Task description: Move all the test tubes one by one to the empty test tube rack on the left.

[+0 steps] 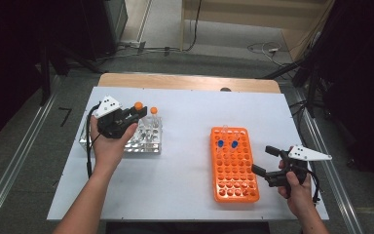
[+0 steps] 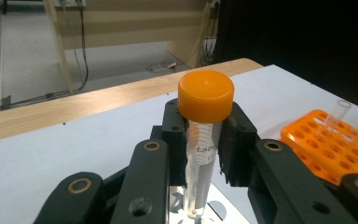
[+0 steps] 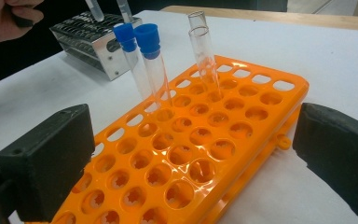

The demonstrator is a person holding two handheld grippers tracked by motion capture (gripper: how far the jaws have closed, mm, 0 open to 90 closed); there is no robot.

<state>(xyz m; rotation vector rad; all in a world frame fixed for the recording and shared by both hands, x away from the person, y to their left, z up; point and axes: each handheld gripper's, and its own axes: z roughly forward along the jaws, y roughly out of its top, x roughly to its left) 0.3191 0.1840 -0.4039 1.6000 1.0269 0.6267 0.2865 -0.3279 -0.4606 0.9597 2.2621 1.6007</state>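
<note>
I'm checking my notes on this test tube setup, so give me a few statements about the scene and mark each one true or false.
1. The left claw is shut on an orange-capped tube. True.
2. The right claw grips a blue-capped tube. False: its jaws stand open on either side of the near end of the orange rack, holding nothing.
3. Two blue-capped tubes stand in the orange rack. True.
4. The orange rack is full of tubes. False: most of its holes are bare; besides the blue-capped pair, two uncapped clear tubes stand in it.
5. A metal rack sits on the table's left side, an orange-capped tube standing in it. True.
</note>
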